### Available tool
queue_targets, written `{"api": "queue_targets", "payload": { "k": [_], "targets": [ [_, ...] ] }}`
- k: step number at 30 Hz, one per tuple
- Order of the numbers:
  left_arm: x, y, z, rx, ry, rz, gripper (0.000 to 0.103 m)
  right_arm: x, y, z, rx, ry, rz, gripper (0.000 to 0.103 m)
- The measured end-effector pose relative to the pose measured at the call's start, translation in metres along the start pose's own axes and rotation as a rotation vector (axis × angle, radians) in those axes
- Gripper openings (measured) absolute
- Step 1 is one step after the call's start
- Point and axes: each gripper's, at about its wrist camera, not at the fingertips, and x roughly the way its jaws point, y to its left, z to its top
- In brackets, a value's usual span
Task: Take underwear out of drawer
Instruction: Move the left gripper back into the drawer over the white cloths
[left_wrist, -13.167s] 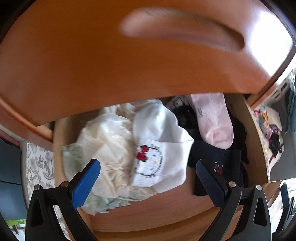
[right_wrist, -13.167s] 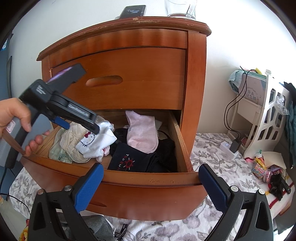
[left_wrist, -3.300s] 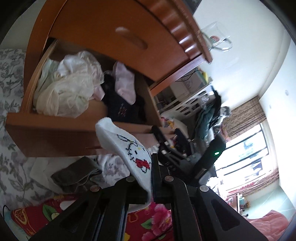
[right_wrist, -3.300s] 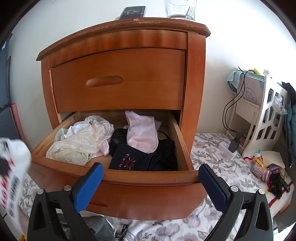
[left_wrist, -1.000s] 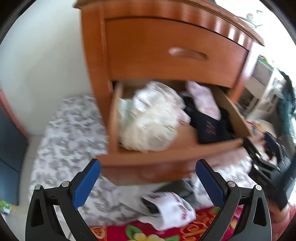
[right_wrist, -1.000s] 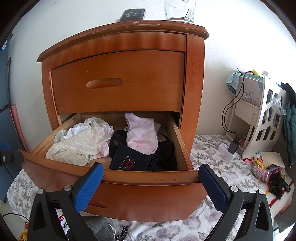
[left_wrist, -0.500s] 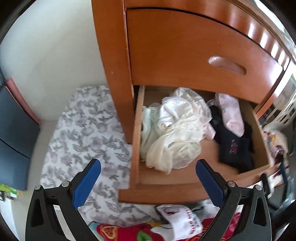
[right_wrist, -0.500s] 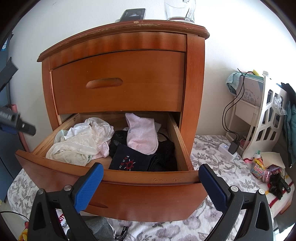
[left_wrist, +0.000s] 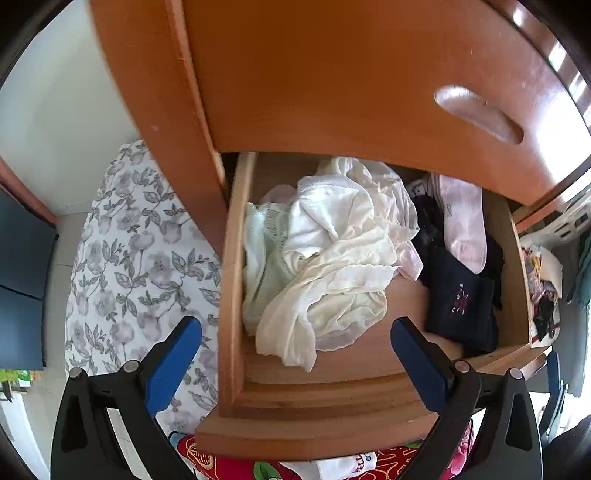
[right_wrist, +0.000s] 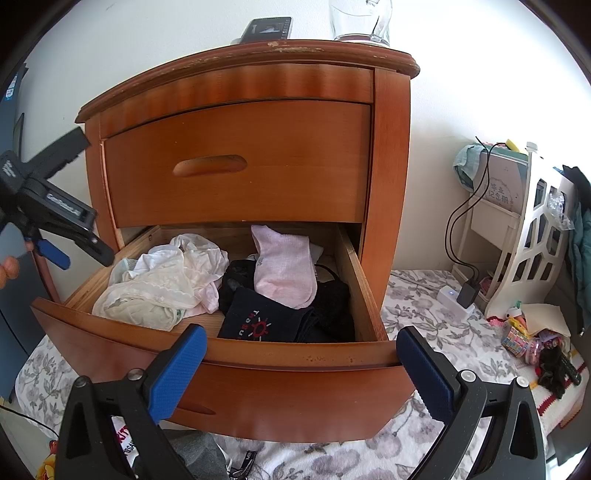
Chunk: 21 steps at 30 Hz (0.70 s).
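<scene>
Your left gripper hung over the open bottom drawer with its 2 blue-padded fingers spread wide and nothing between them. It looked down onto the drawer's left half, where a crumpled heap of white and cream underwear lay against the left wall. Your right gripper sat lower, in front of the drawer front, its 2 fingers likewise parted and empty.

Drawer contents, left to right:
1. Pale underwear heap, with a mint-green piece tucked at its left edge.
2. Dark folded garment bearing a red sun motif, toward the front.
3. Pink sock lying on top of the black clothing, toward the back.

From the right wrist view, your left gripper appeared at the far left edge, above the drawer's left corner, with fingertips of your hand just showing. The upper drawer of the nightstand was closed. A glass and a dark flat device stood on the nightstand top. A white printed item lay on the floor below the drawer front, on a red patterned cloth.
</scene>
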Motion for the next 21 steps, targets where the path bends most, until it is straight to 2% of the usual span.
{"api": "queue_targets", "payload": {
  "k": [2,6,9,11,13,15,19,21],
  "targets": [
    [0.006,-0.006,0.003,0.028,0.019,0.008,0.098,0.0,0.0,0.0,0.0,0.0,0.0,0.103],
    [0.021,-0.013,0.007,0.05,0.076,0.007,0.079,0.001,0.001,0.0,0.0,0.002,0.0,0.103],
    [0.032,-0.015,0.006,0.055,0.118,-0.01,0.074,0.001,0.0,-0.001,0.0,0.002,0.001,0.103],
    [0.039,-0.016,0.005,0.065,0.139,-0.004,0.074,0.001,0.0,-0.001,0.0,0.001,0.001,0.103],
    [0.046,-0.016,0.004,0.062,0.159,0.007,0.069,0.001,0.0,-0.001,0.0,0.002,0.001,0.103],
    [0.051,-0.014,0.002,0.056,0.179,-0.002,0.054,0.001,0.0,-0.001,0.0,0.001,0.001,0.103],
    [0.059,-0.013,0.0,0.06,0.202,0.018,0.044,0.001,0.0,-0.001,0.0,0.002,0.001,0.103],
    [0.064,-0.014,-0.001,0.072,0.209,0.027,0.029,0.001,0.0,-0.001,0.0,0.001,0.001,0.103]
  ]
}}
